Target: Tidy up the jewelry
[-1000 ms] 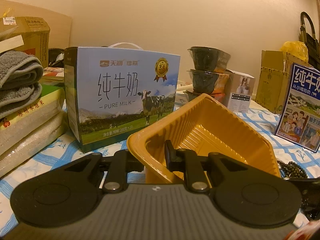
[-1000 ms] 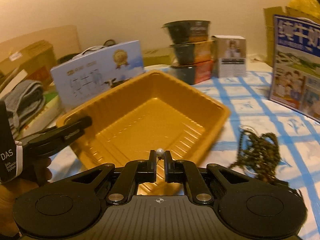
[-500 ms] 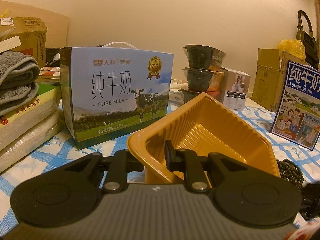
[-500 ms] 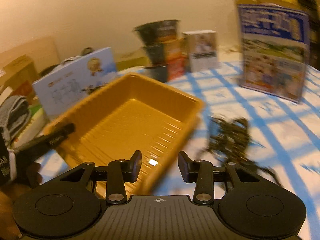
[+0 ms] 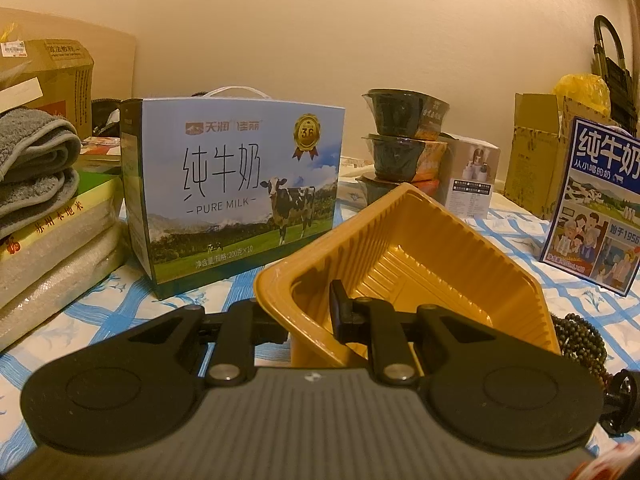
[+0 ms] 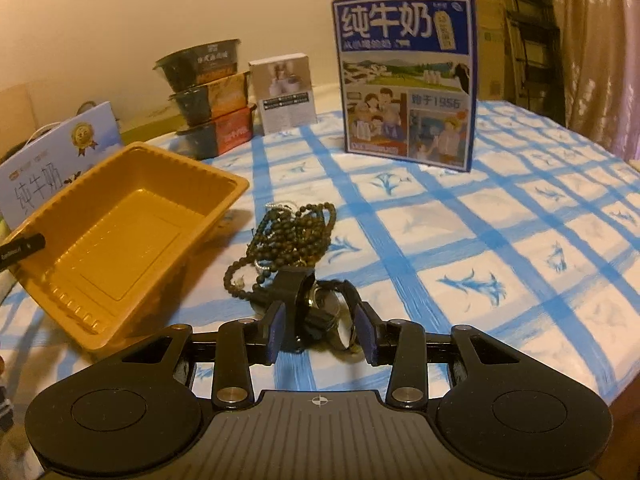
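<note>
Checked tablecloth — tray, beads, milk cartons

The tablecloth lies bare to the right of the bead pile, giving free passage there. The orange tray stands just left of the pile, with stacked bowls and a white box behind. A blue milk carton stands upright, blocking the far side.

I see a ribbed orange plastic tray, tilted, beside a tangled pile of dark beaded necklaces on the cloth.
</note>
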Demonstrator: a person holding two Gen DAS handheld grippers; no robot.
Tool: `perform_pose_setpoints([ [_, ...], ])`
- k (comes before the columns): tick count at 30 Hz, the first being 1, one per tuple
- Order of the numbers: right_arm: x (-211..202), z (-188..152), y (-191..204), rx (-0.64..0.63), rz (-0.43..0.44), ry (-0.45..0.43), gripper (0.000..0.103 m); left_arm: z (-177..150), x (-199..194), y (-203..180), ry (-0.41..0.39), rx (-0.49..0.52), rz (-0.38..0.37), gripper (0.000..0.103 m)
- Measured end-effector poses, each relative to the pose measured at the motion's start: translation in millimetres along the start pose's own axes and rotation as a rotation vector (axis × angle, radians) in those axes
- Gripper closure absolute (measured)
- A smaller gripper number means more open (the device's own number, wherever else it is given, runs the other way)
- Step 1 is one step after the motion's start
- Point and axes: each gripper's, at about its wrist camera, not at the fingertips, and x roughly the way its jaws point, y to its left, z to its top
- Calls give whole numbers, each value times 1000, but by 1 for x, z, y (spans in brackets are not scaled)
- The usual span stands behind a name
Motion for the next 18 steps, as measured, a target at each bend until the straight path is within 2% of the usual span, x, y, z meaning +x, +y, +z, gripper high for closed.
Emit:
perform_pose_setpoints([
  [2, 4, -2, 3, -55, -2, 0, 65, 0, 0, 0, 2, 2, 0, 86],
  [4, 12, -5, 9, -141, -4, 1, 75, 1, 0, 0, 3, 1, 0, 86],
  [6, 18, -7, 12, -215, -16, 5, 80, 1, 0, 0, 4, 2, 0, 86],
  [9, 24, -8, 12, -291, -24, -9, 80, 1, 0, 0, 3, 2, 0, 86],
  [18, 51, -12, 18, -409, 45, 72, 80, 1, 1, 0, 3, 2, 0, 86],
])
